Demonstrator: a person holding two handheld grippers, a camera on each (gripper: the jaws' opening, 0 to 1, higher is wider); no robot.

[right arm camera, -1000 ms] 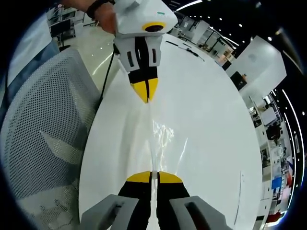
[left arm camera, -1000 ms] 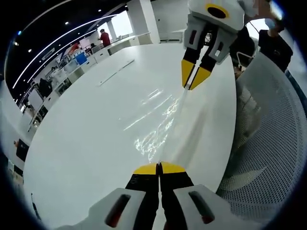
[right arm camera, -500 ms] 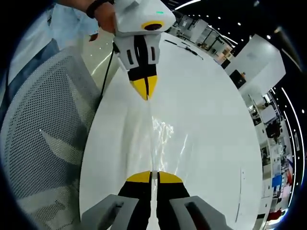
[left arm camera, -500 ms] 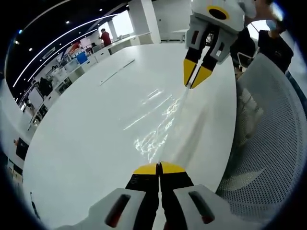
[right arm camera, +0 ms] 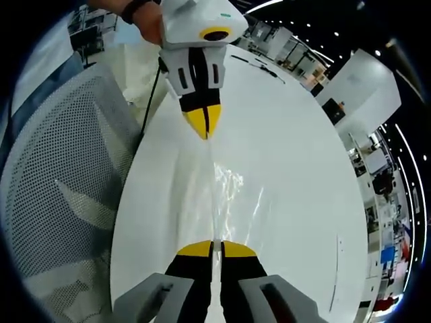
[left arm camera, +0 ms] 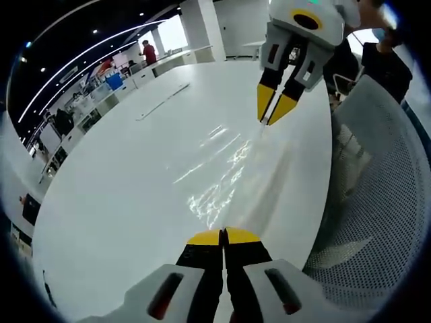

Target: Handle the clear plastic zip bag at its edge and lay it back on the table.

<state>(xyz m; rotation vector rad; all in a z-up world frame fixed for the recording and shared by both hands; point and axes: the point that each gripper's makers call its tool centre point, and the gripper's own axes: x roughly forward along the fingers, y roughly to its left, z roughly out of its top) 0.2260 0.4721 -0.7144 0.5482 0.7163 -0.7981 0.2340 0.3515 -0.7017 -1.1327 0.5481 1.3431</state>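
Observation:
The clear plastic zip bag [left arm camera: 225,176] is stretched just over the white table [left arm camera: 121,188], showing mostly as glints and a faint sheet. At the bottom of the left gripper view, my left gripper [left arm camera: 223,237] is shut on its near edge. My right gripper [left arm camera: 268,120] comes in from the top, yellow tips pinched on the far edge. In the right gripper view the bag [right arm camera: 225,192] runs from my right gripper [right arm camera: 213,248], shut on it, up to my left gripper [right arm camera: 204,129], held by a person's hand [right arm camera: 145,23].
A grey mesh chair back [left arm camera: 384,202] stands right beside the table's edge, seen as the mesh chair [right arm camera: 60,188] in the right gripper view. Desks and people [left arm camera: 147,52] are far behind the long table. A dark cable [right arm camera: 149,108] hangs by the table edge.
Both grippers keep their hold on the bag's opposite edges. The bag's taut edge shows less sharply now; otherwise there are only tiny shifts of the views.

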